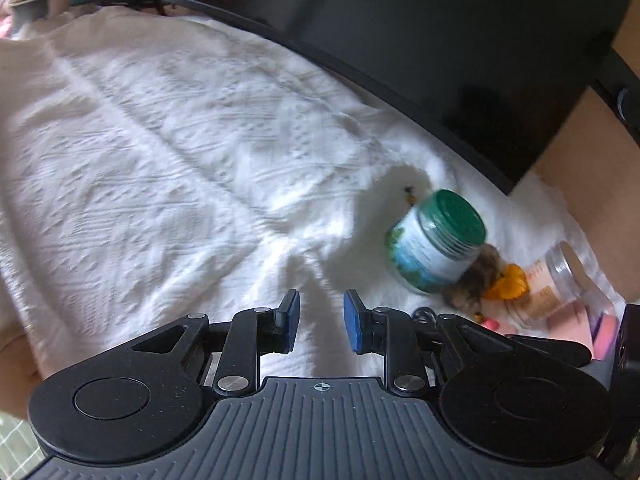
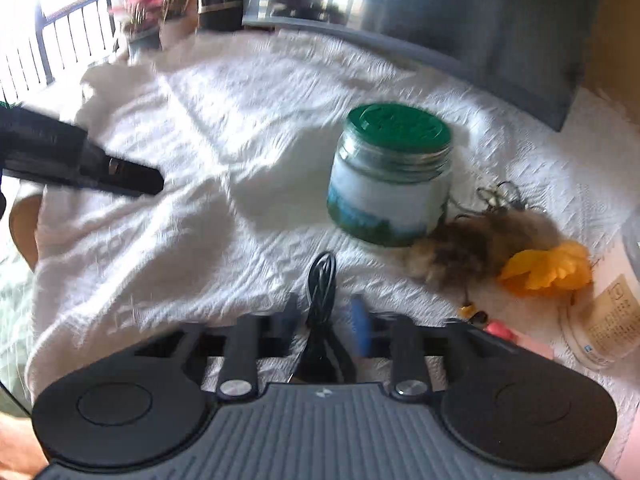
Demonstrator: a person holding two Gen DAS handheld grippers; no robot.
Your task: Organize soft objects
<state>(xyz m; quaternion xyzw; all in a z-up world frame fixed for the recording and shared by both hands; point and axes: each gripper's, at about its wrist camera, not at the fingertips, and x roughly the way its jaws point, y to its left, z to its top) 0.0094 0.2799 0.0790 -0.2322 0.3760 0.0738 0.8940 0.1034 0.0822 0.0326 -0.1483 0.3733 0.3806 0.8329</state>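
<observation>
Progress looks early: your right claw (image 2: 325,322) grips a black looped hair tie (image 2: 321,280), your left claw (image 1: 321,322) gapes empty; brown furry scrunchie (image 2: 472,248) and yellow fabric scrunchie (image 2: 548,268) lie loose at two o'clock (beside the green-lidded glass jar (image 2: 390,176)).

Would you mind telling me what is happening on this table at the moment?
A person works over a white cloth with two handheld grippers. The right gripper has its jaws around a looped black cord. The left gripper is empty, jaws apart above bare cloth. A green-lidded jar stands beside a brown furry pom-pom and a yellow fabric flower, both untouched.
</observation>
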